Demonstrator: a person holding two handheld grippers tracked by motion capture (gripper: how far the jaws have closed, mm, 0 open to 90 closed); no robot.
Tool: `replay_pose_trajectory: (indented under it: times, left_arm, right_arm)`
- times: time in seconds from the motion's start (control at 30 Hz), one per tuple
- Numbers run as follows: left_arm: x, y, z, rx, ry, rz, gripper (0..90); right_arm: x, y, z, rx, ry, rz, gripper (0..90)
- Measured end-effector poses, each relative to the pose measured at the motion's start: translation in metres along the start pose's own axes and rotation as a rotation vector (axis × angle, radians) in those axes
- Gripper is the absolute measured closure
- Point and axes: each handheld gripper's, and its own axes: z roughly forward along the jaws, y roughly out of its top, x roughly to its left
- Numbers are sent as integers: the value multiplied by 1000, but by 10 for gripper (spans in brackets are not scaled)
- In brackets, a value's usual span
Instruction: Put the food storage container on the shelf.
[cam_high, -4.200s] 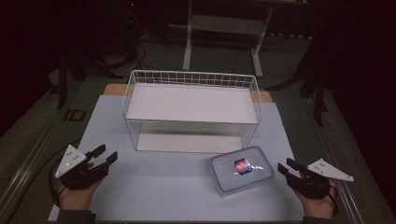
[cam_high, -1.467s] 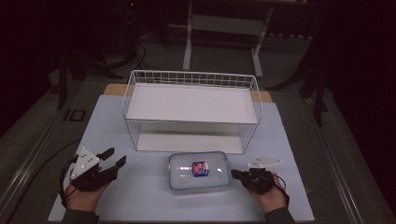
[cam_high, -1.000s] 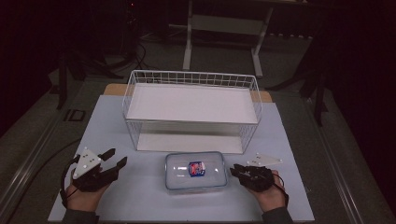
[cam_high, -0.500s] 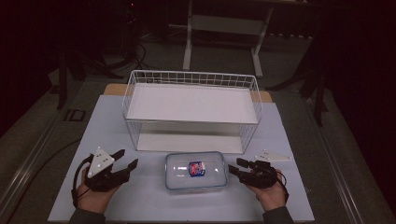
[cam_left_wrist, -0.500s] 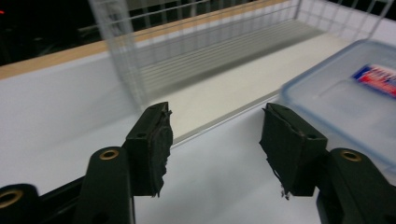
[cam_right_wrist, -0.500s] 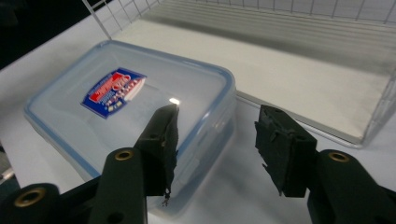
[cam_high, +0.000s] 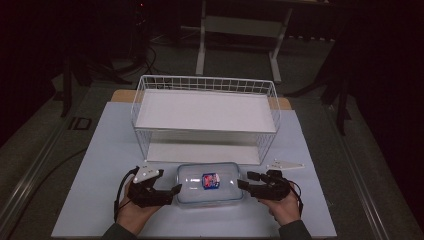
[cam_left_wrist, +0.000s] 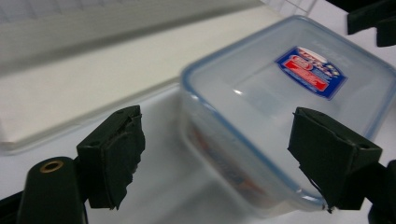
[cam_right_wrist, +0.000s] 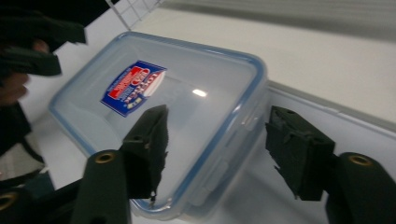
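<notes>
While the wire rack stands at the back of the white mat with its shelf bare, the lidded plastic container sits just in front of it, not yet lifted. Left gripper and right gripper flank its short ends, jaws wide apart, gripping nothing. Judged: approach done; grasp and lift remain. Open mat lies on both sides; the rack's front edge is close behind.
</notes>
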Motion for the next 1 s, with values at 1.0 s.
replay_pose_trajectory:
  times: [1.0]
  left_arm:
    - [15,-10,34,164,-326,-307,174]
  right_arm:
    - [-19,-11,28,154,227,285,258]
